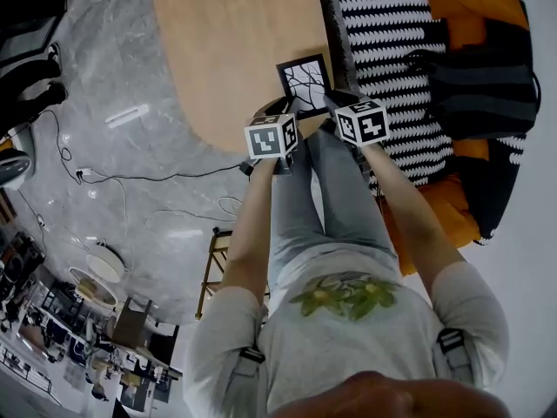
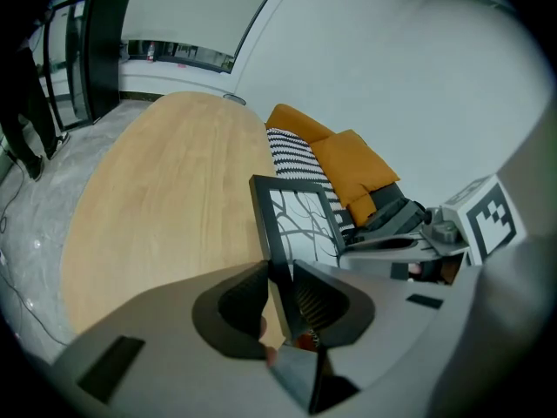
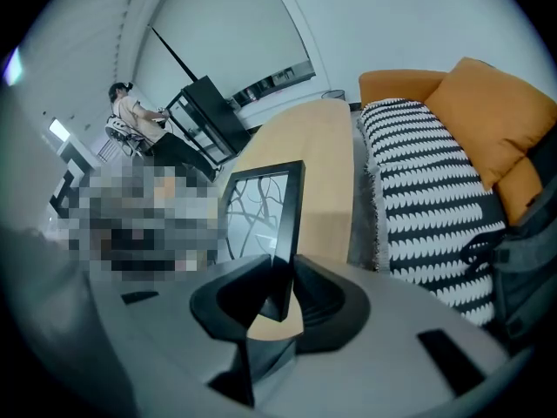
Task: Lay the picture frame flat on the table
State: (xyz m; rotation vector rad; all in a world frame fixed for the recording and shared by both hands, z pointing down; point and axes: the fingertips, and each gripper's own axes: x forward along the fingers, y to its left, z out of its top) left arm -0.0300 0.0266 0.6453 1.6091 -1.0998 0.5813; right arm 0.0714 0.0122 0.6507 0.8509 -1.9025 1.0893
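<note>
A black picture frame (image 1: 306, 81) with a white branch print hangs over the near end of the oval wooden table (image 1: 235, 50), tilted, held by both side edges. My left gripper (image 1: 283, 116) is shut on the frame's left edge; in the left gripper view the black frame (image 2: 291, 220) runs down between the pads of the left gripper (image 2: 280, 277). My right gripper (image 1: 335, 104) is shut on the right edge; the right gripper view shows the frame (image 3: 265, 212) edge-on, pinched in the right gripper (image 3: 280, 277). Whether the frame touches the wooden table (image 2: 165, 198) I cannot tell.
A sofa with a black-and-white patterned throw (image 1: 392, 50) and orange cushions (image 1: 470, 7) runs along the table's right side. A dark bag (image 1: 483, 85) lies on it. Cables (image 1: 130, 177) trail over the grey marble floor at left. A person sits far off (image 3: 130, 111).
</note>
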